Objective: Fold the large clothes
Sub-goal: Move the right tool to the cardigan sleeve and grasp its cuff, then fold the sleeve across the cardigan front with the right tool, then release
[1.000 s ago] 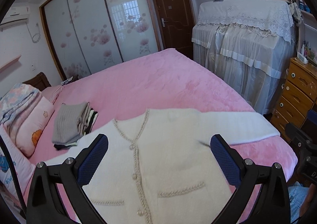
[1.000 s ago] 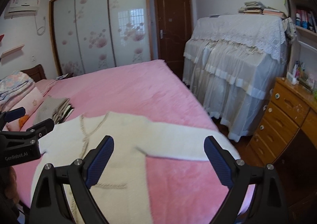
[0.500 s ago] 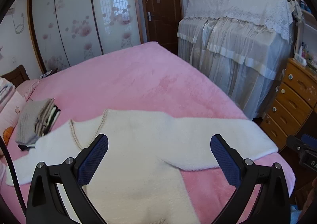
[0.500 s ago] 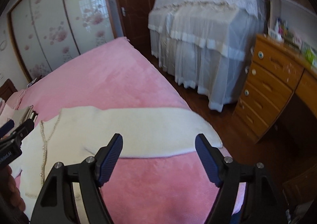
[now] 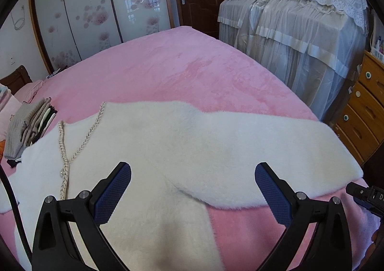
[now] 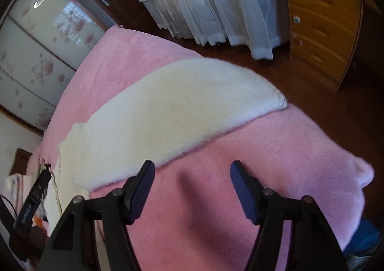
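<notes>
Your white fluffy cardigan (image 5: 182,146) lies flat on the pink blanket (image 5: 182,72) near the bed's close edge, braided trim (image 5: 63,151) running down its front, one sleeve (image 6: 182,98) stretched out toward the bed's corner. A folded pile of clothes (image 5: 26,127) sits beside its shoulder. Beyond the bed stand flowered sliding wardrobe doors (image 5: 96,12), a lace-draped piece of furniture (image 5: 295,21) and a wooden chest of drawers (image 5: 364,108). Your left gripper (image 5: 193,189) hovers angled down over the cardigan's body, jaws wide, holding nothing. Your right gripper (image 6: 192,189), rolled and tilted down over bare blanket just below the sleeve, has just been narrowing its jaws, nothing between them.
</notes>
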Demonstrator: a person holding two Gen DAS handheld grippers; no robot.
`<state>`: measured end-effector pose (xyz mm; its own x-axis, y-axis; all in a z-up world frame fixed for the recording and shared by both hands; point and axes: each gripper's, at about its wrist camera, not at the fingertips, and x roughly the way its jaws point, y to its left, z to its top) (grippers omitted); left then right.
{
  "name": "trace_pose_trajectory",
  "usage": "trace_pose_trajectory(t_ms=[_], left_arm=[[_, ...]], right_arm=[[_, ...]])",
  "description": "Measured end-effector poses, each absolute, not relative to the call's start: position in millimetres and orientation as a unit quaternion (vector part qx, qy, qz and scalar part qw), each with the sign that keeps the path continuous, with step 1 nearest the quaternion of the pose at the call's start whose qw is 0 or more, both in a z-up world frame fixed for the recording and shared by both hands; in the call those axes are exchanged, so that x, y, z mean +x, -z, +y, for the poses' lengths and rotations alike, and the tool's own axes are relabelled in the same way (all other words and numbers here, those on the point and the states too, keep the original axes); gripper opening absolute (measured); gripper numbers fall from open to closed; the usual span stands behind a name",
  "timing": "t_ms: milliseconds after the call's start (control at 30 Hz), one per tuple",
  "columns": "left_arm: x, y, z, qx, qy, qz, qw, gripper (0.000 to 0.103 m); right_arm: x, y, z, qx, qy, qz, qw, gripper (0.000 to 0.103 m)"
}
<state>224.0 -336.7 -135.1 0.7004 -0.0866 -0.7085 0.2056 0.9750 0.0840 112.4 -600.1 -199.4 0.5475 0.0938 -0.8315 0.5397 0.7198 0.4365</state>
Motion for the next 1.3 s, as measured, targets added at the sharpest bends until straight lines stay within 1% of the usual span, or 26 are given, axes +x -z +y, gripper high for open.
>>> trace_pose_trajectory(t_ms=[67,133,167,200,233,267,300,400,433,600,667,733,833,900,967,1033,1067,1133,1200,1300], left_arm=[[230,140,-336,0.075,0.074,0.386,0.916,0.102],[235,143,-334,0.069,0.074,0.393,0.914,0.102],[236,144,-332,0.066,0.074,0.395,0.913,0.102],[237,144,-330,0.065,0.074,0.397,0.912,0.102],[237,144,-328,0.065,0.075,0.399,0.912,0.102],[237,144,-326,0.065,0.075,0.401,0.911,0.102],[236,143,-323,0.066,0.074,0.403,0.91,0.102],[231,138,-304,0.068,0.064,0.407,0.909,0.102],[229,136,-294,0.064,0.06,0.407,0.909,0.102],[217,125,-220,0.01,0.023,0.415,0.909,0.102],[212,123,-182,-0.022,0.001,0.42,0.907,0.102],[206,123,-143,-0.047,-0.024,0.419,0.907,0.102],[201,130,-94,-0.062,-0.062,0.425,0.901,0.102],[202,138,-69,-0.07,-0.076,0.437,0.893,0.102],[203,148,-51,-0.084,-0.077,0.452,0.885,0.102],[204,157,-40,-0.099,-0.067,0.463,0.878,0.102],[205,160,-39,-0.103,-0.058,0.466,0.877,0.102],[205,166,-42,-0.109,-0.034,0.471,0.875,0.102],[208,171,-53,-0.111,-0.005,0.473,0.874,0.102],[218,180,-71,-0.12,0.05,0.486,0.864,0.102]], right_arm=[[120,205,-604,0.356,0.144,0.45,0.806,0.061],[131,207,-607,0.359,0.15,0.443,0.808,0.057],[138,209,-609,0.358,0.155,0.442,0.808,0.051],[143,211,-611,0.357,0.164,0.445,0.805,0.043],[148,214,-613,0.358,0.175,0.447,0.801,0.039],[153,215,-615,0.357,0.182,0.446,0.8,0.027],[156,214,-615,0.352,0.191,0.443,0.802,0.018],[162,196,-598,0.293,0.212,0.425,0.83,0.009],[163,186,-588,0.267,0.213,0.413,0.845,0.008],[176,120,-511,0.166,0.138,0.341,0.915,0.008],[186,100,-464,0.122,0.085,0.327,0.933,0.008],[199,94,-411,0.083,0.025,0.327,0.941,0.008],[214,110,-341,0.04,-0.047,0.354,0.933,0.008],[223,138,-299,0.012,-0.079,0.399,0.914,0.014],[227,167,-268,-0.021,-0.098,0.437,0.894,0.017],[221,187,-246,-0.053,-0.103,0.461,0.88,0.025],[215,194,-237,-0.067,-0.103,0.469,0.875,0.03],[201,194,-236,-0.087,-0.095,0.46,0.878,0.033],[186,186,-238,-0.082,-0.099,0.452,0.883,0.038],[167,170,-252,-0.069,-0.092,0.438,0.891,0.041]])
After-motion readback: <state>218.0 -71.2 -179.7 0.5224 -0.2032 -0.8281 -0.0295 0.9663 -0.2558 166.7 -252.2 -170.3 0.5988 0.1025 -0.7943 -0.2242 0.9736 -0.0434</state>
